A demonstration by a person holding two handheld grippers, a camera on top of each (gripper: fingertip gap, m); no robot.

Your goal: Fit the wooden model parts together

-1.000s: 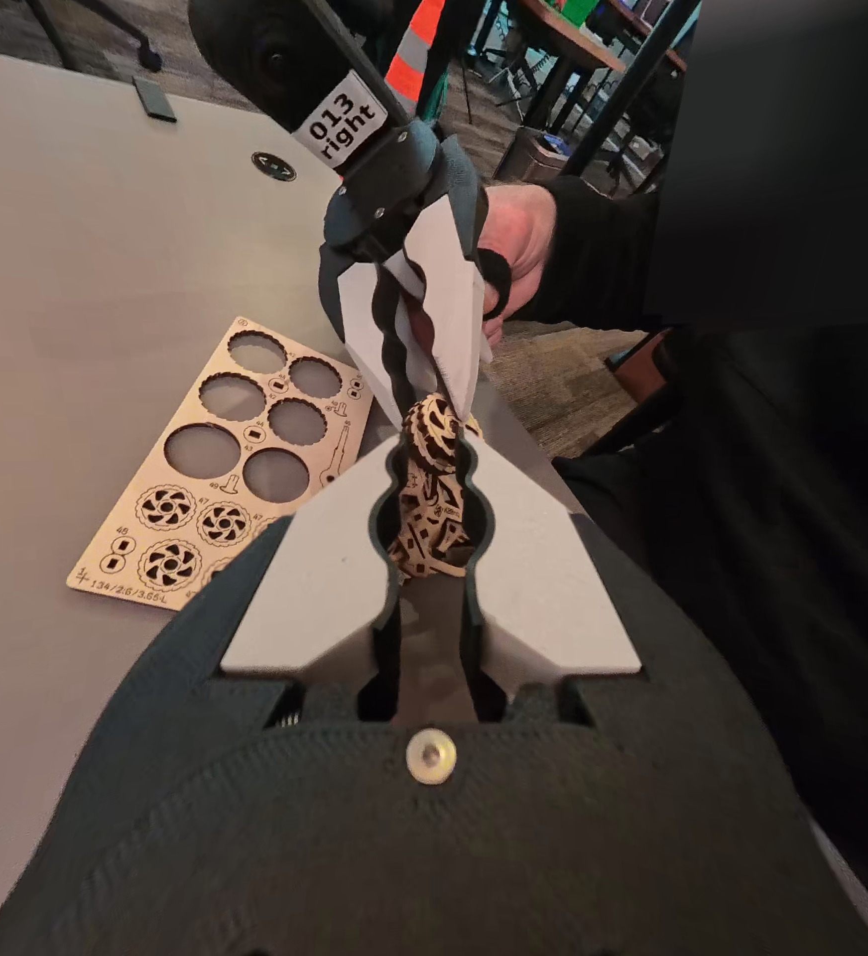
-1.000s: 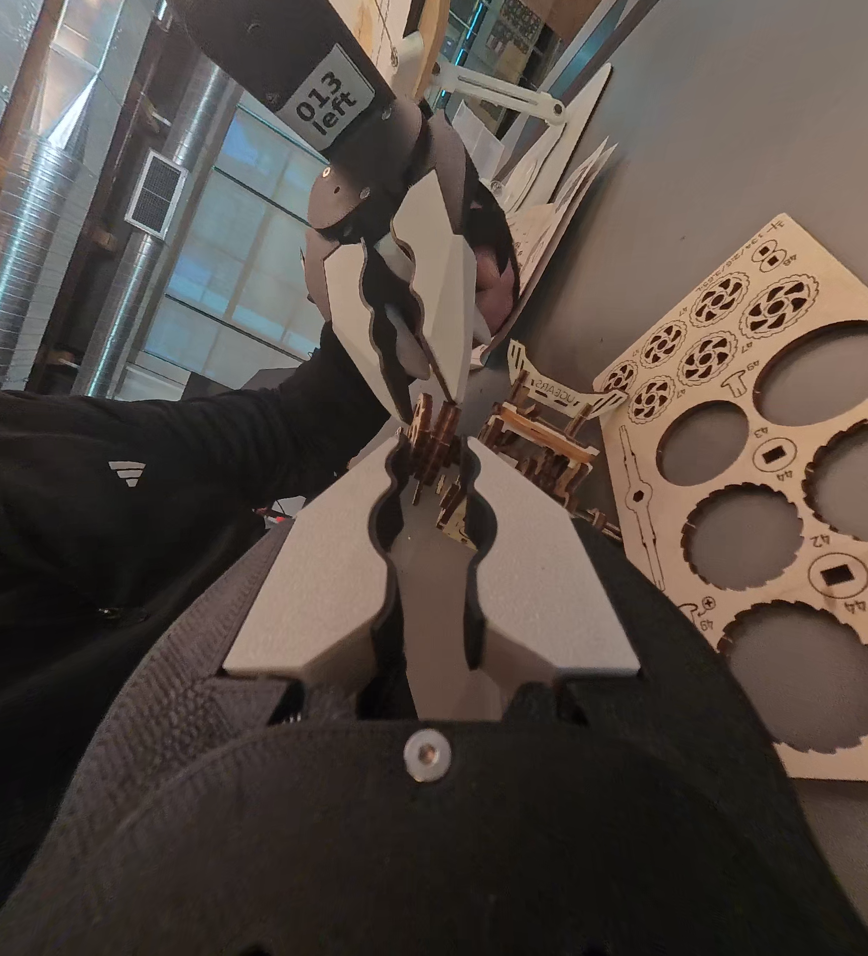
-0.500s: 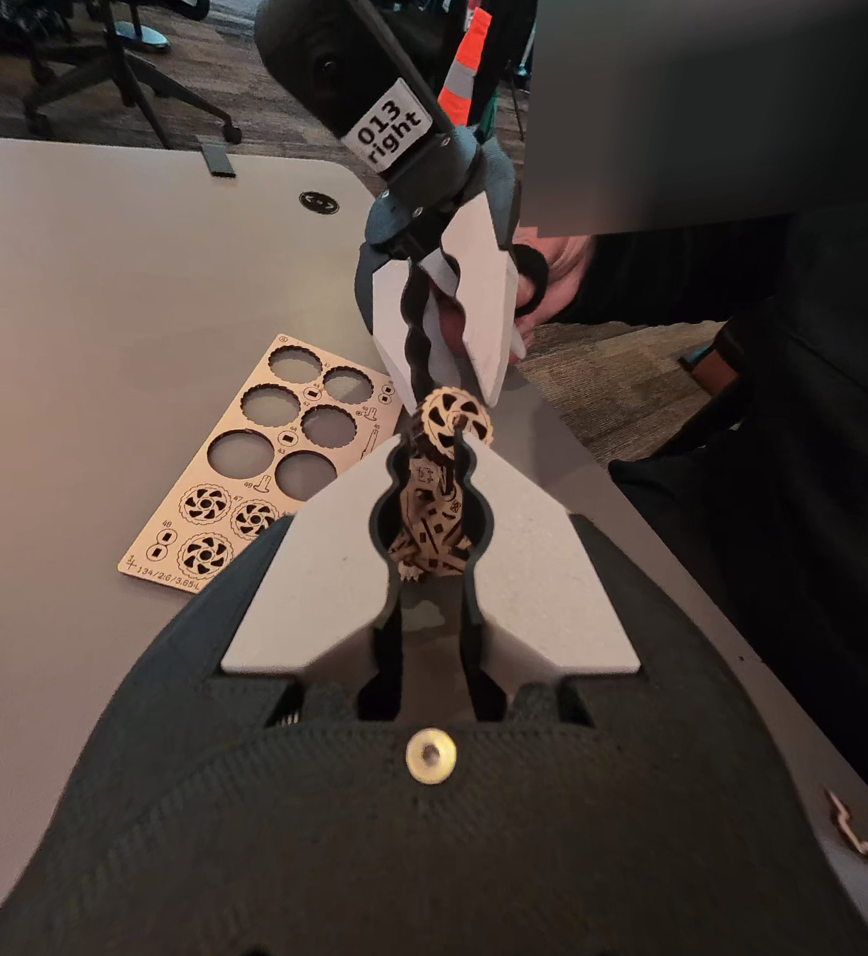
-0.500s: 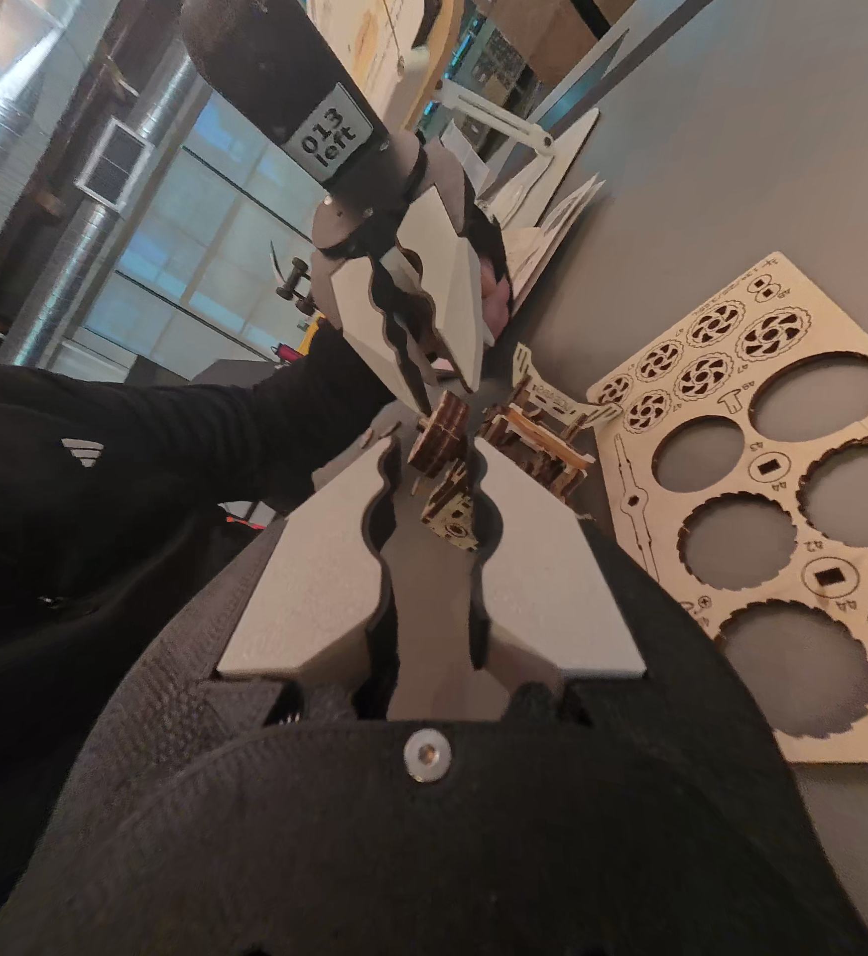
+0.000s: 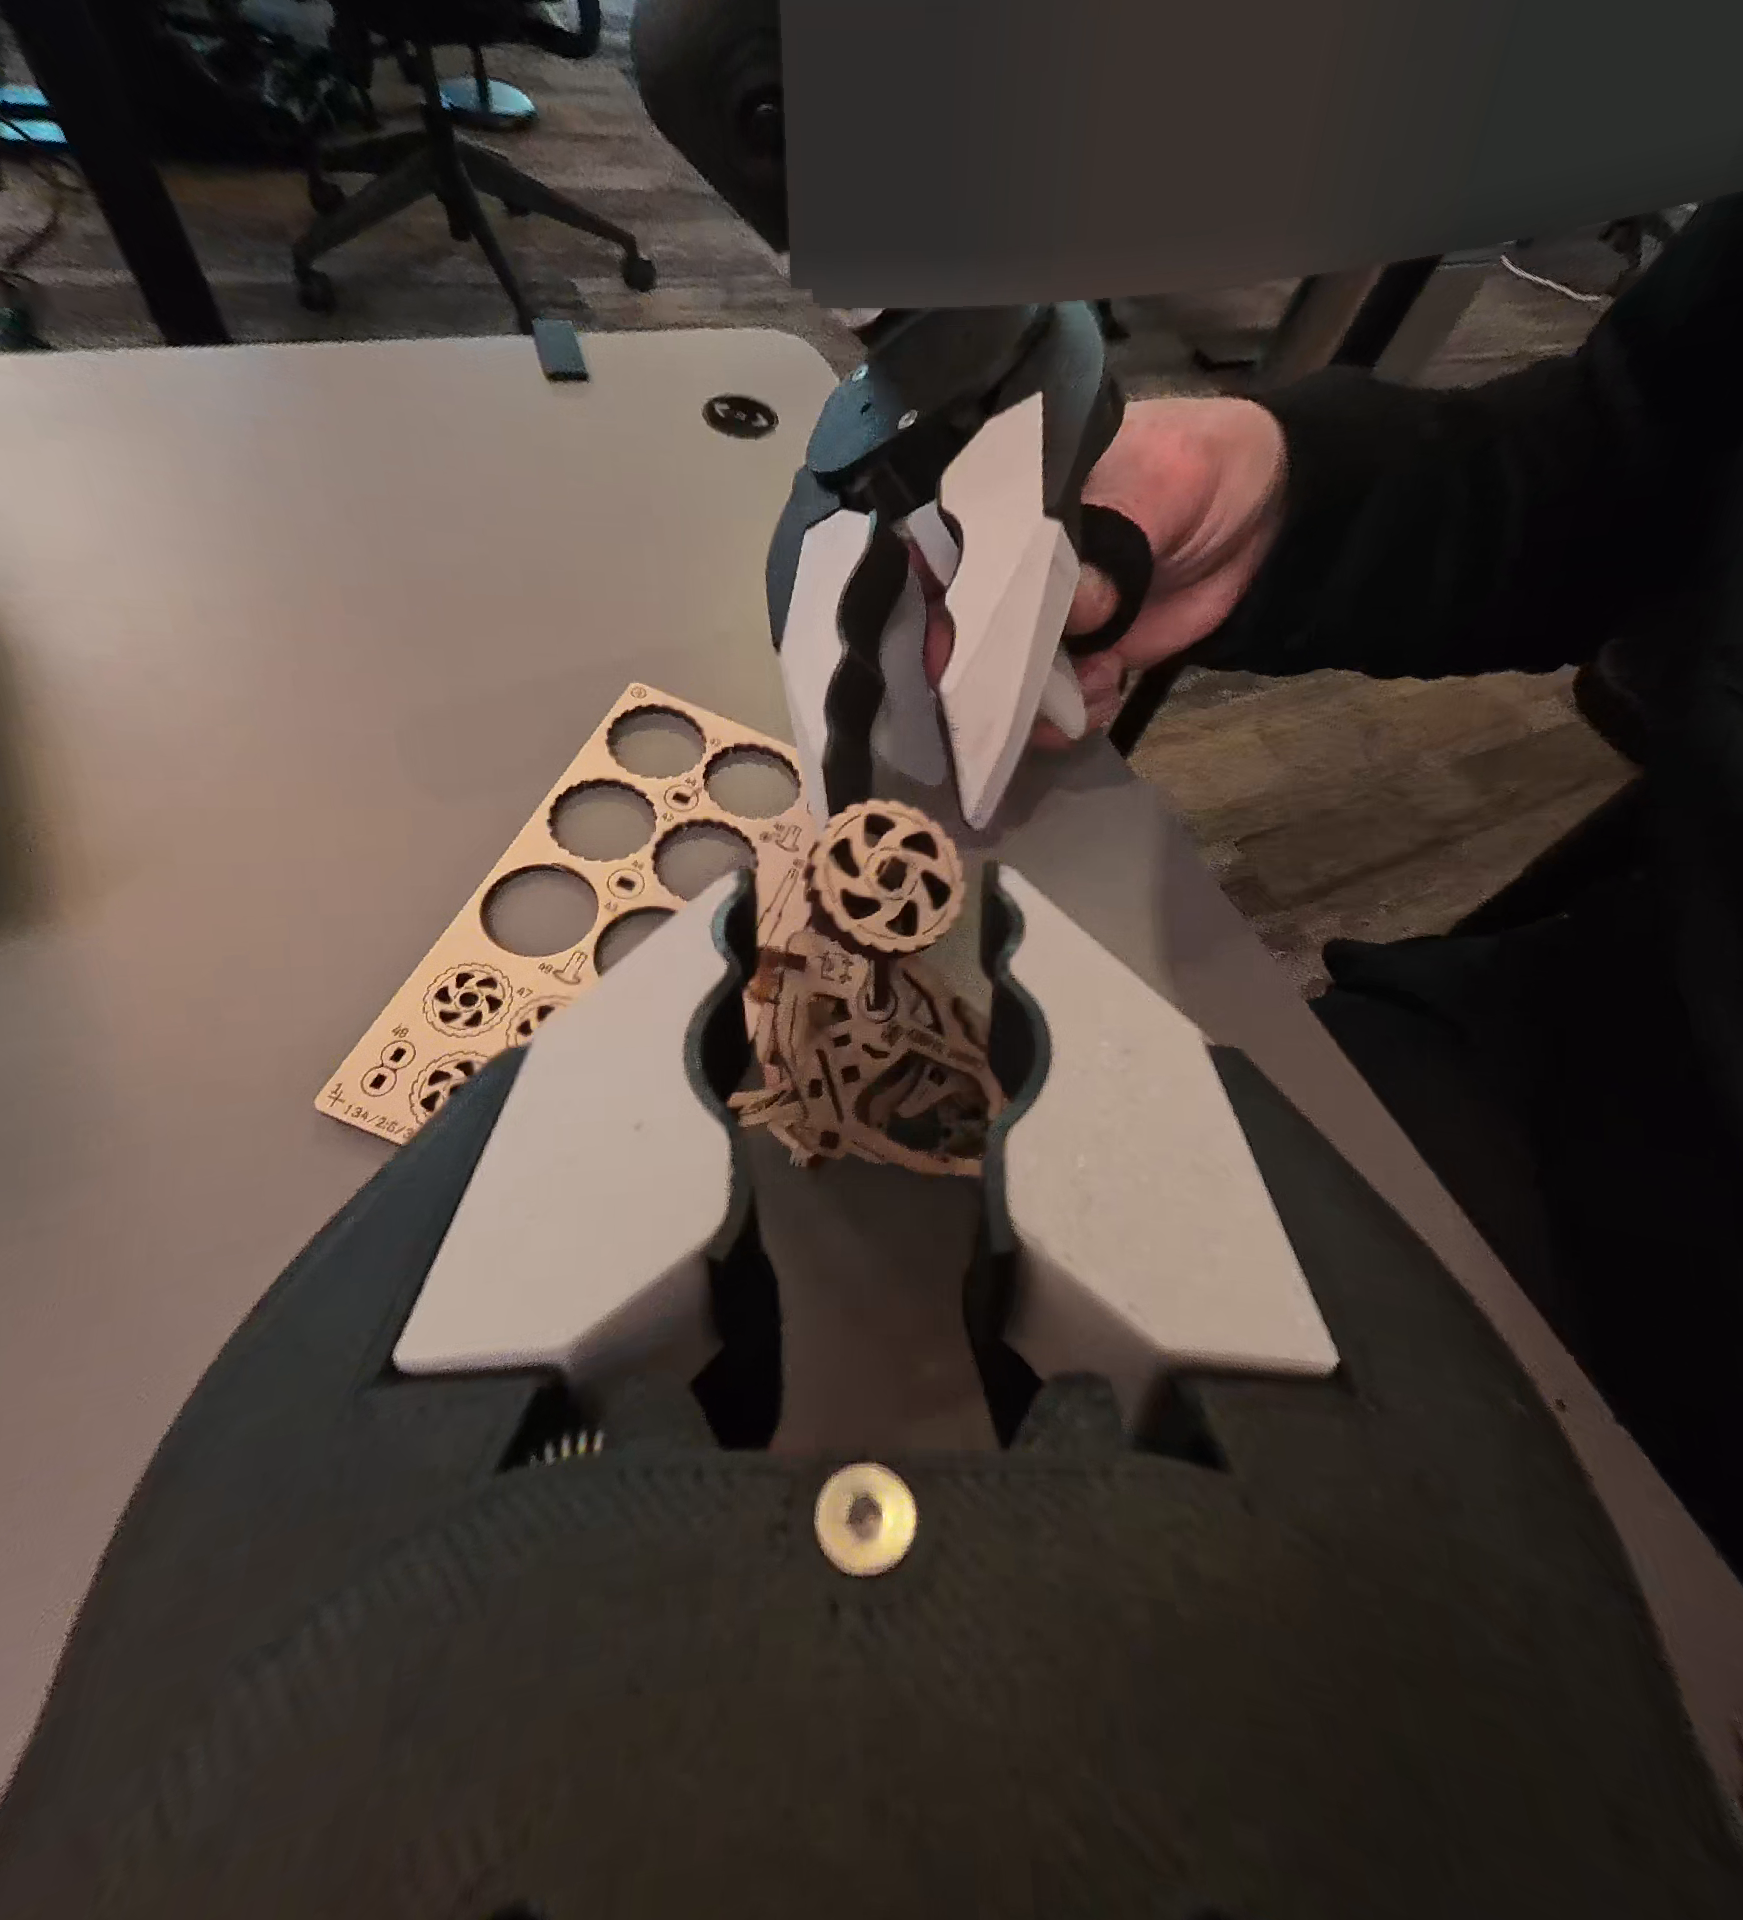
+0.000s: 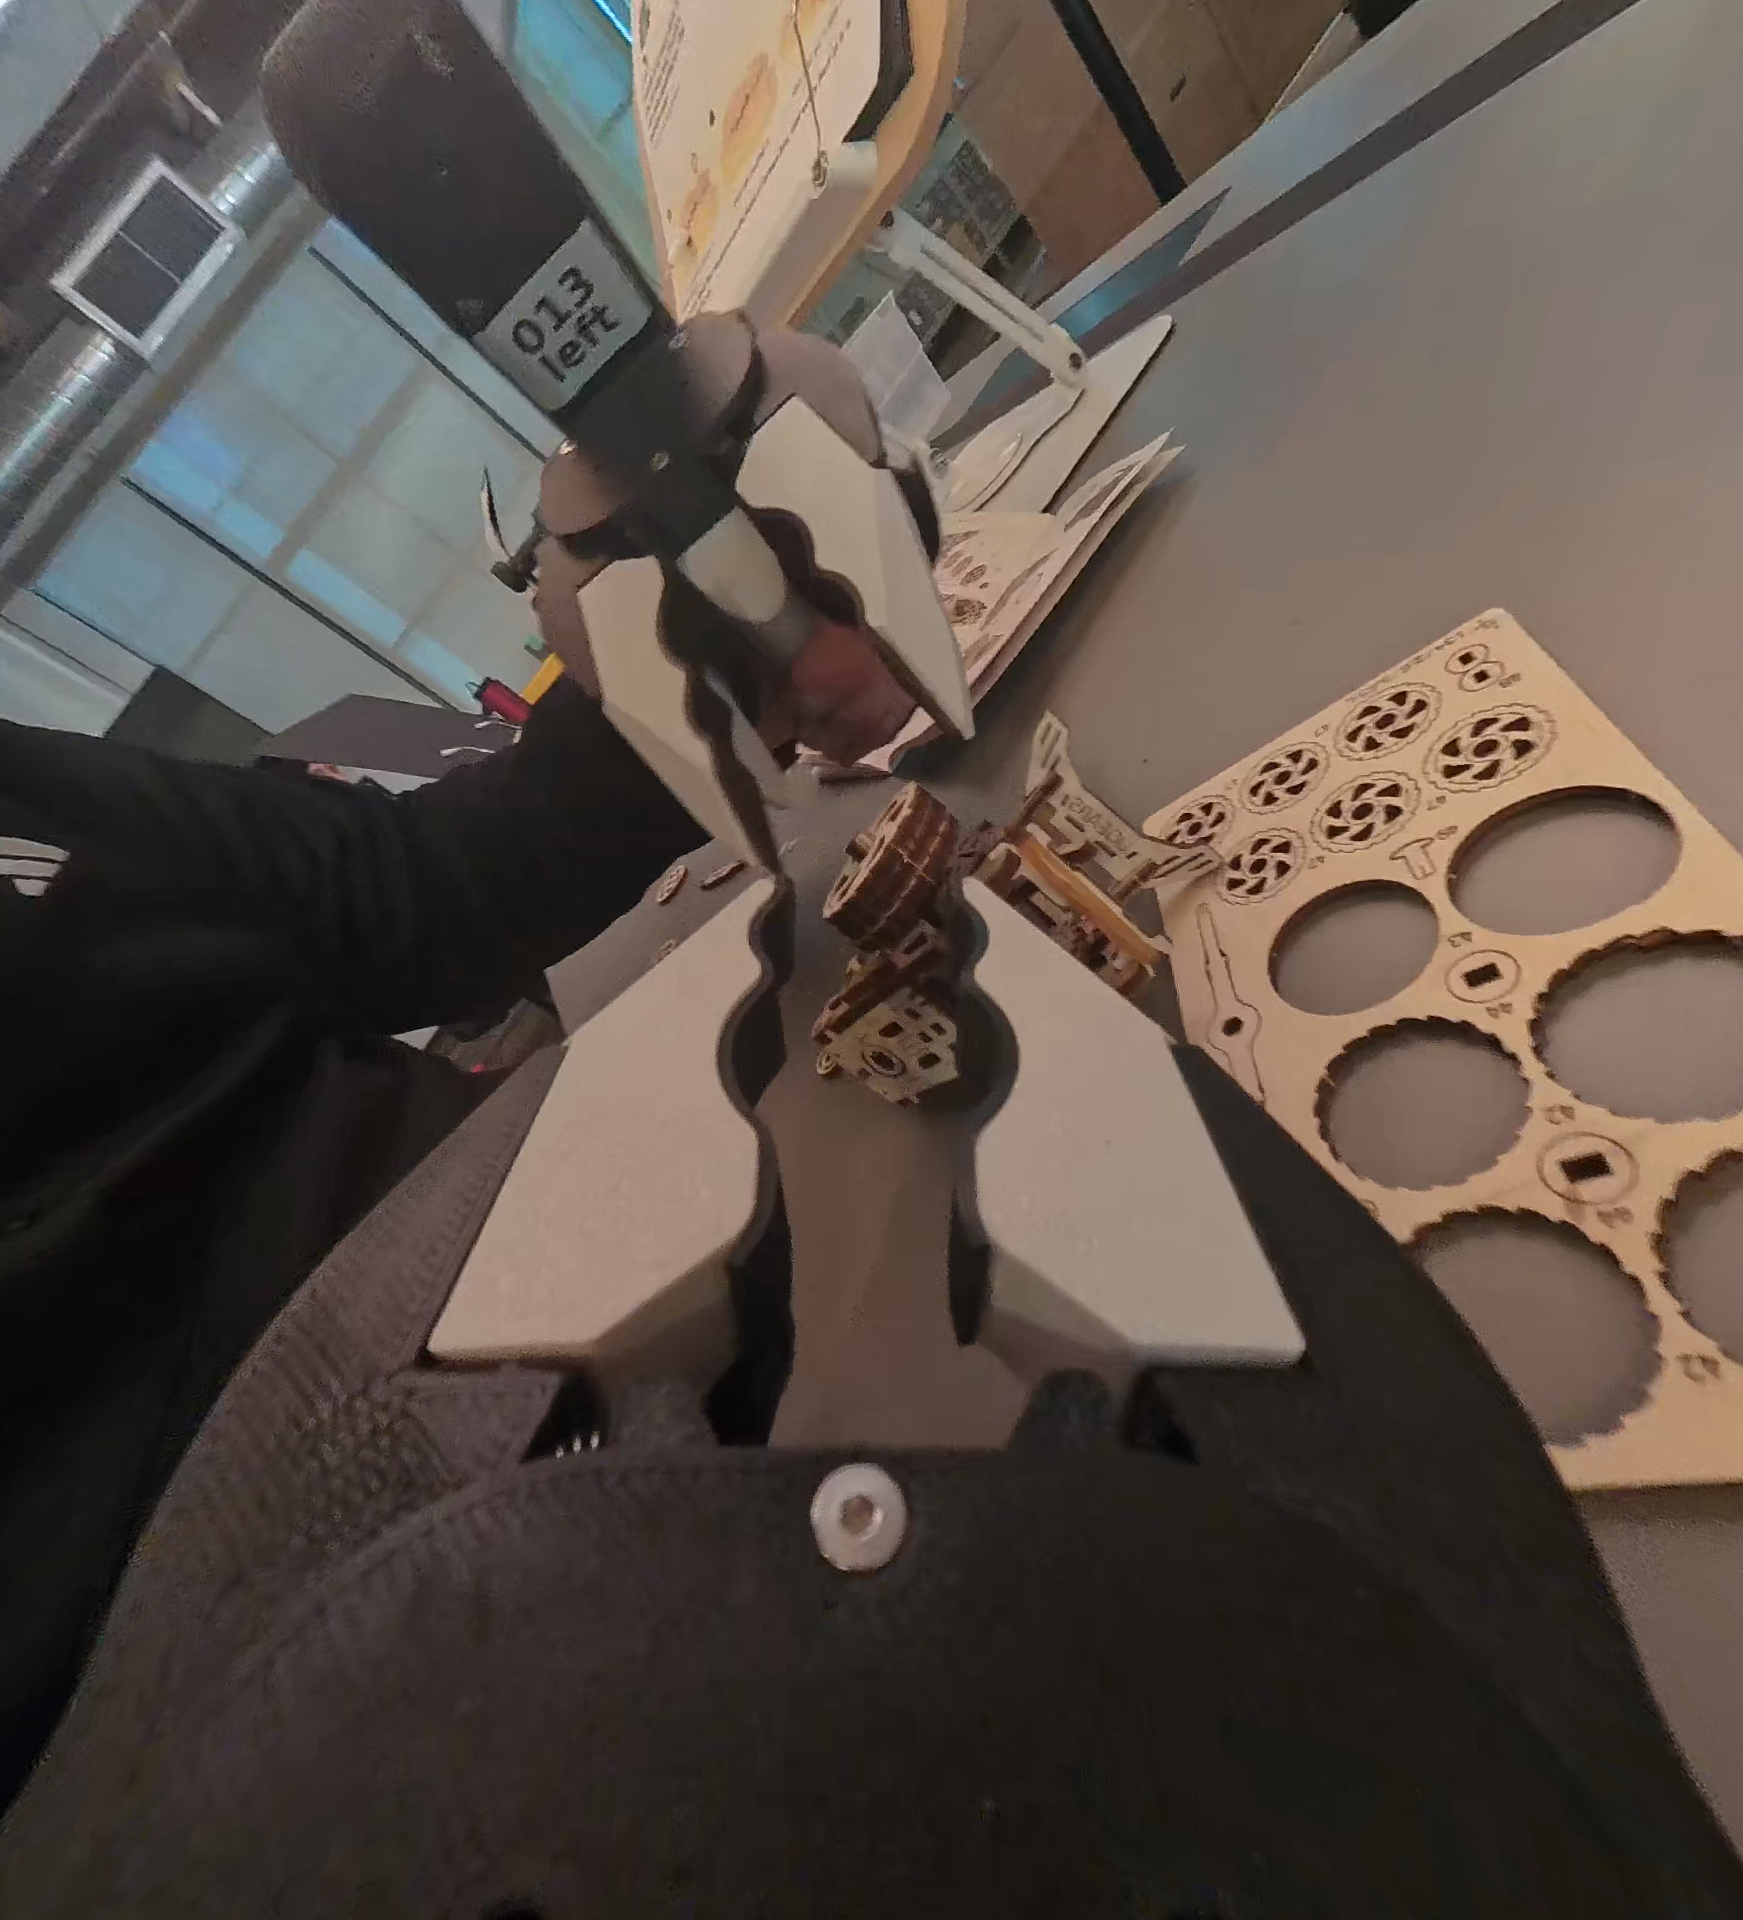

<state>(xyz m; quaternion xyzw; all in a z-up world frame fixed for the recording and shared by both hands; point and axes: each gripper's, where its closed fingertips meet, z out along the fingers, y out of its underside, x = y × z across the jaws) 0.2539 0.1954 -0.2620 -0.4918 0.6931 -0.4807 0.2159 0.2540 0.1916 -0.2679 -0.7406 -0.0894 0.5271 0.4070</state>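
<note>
- Pale laser-cut plywood sheet (image 5: 576, 904) with round punched-out holes: lies flat at 10 o'clock from the left gripper (image 5: 867, 883), just beside the model.
- Left gripper: jaws apart and gripping nothing. They bracket the small pale wooden model assembly (image 5: 867, 1049), which appears to rest on the table.
- Model: its long axis runs 6 to 12 o'clock, with the spoked wooden gear wheel (image 5: 886, 875) at the far end.
- Right gripper (image 6: 872, 888): jaws likewise apart, with the model (image 6: 893, 956) between them, close to the 3 o'clock finger. Neither gripper is clearly nearer, so either could close on it next.
- Second wooden subassembly (image 6: 1075, 862): at 1 o'clock, near the model.
- Surface: smooth grey table (image 5: 223, 623).
- Room: black office chair (image 5: 462, 156) on carpet at 11 o'clock.
</note>
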